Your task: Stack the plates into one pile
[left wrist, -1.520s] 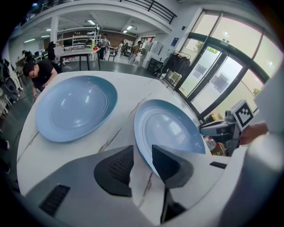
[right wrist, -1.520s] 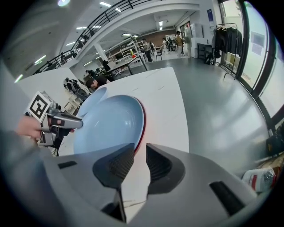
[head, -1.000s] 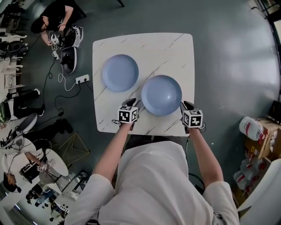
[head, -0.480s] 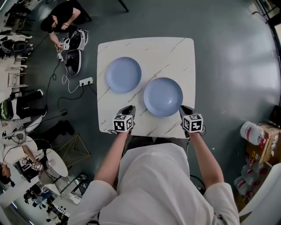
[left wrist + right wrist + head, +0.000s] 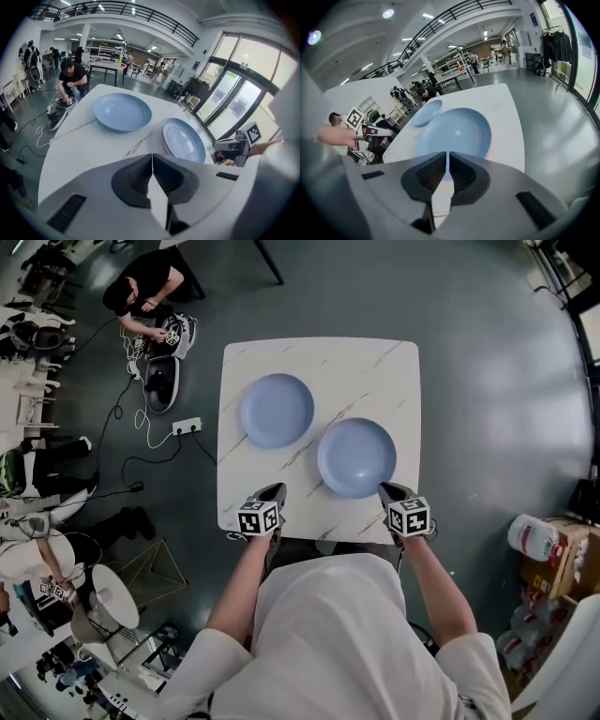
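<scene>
Two light blue plates lie side by side on the white marble table. The far plate sits left of the near plate. My left gripper hovers over the table's front edge, left of the near plate and clear of it. Its jaws have just been closing and now meet with nothing between them. My right gripper hangs just off the near plate's front right rim. Its jaws have just been closing to a hairline gap, also empty.
A person crouches on the floor beyond the table's left corner, among bags and cables. A power strip lies beside the table. Boxes and a large bottle stand at the right, small furniture at the lower left.
Both grippers have drawn back from the near plate's sides toward the table's front edge, and their jaws have closed. The plates have not moved on the table.
</scene>
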`<control>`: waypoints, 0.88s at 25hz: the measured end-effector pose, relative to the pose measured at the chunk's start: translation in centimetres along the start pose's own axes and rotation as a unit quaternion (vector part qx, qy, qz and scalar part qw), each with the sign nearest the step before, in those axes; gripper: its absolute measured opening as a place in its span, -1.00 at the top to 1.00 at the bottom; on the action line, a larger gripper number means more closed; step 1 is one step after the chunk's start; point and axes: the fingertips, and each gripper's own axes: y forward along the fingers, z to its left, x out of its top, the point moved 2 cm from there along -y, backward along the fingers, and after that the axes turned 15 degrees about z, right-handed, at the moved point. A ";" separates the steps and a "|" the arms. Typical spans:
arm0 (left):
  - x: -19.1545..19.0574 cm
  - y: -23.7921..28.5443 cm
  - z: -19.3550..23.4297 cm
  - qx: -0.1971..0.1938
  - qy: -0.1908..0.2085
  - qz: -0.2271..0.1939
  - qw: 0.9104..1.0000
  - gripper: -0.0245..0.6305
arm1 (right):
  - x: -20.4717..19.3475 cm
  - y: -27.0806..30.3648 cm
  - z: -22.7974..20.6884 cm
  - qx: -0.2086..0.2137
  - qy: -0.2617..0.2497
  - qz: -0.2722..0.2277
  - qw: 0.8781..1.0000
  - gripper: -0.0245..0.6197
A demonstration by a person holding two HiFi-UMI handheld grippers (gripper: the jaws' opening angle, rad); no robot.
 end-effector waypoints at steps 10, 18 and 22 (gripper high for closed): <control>-1.7 -3.9 4.5 -0.058 0.021 -0.001 0.998 0.89 | -0.4 1.7 7.2 -0.018 0.015 -0.004 1.000 0.80; -2.3 -4.8 7.9 -0.075 0.021 0.006 0.997 0.89 | 1.0 3.4 11.2 -0.030 0.008 0.004 0.999 0.80; -2.4 -5.4 9.1 -0.087 0.019 0.004 0.996 0.88 | 1.8 4.6 13.3 -0.036 0.008 0.010 0.999 0.80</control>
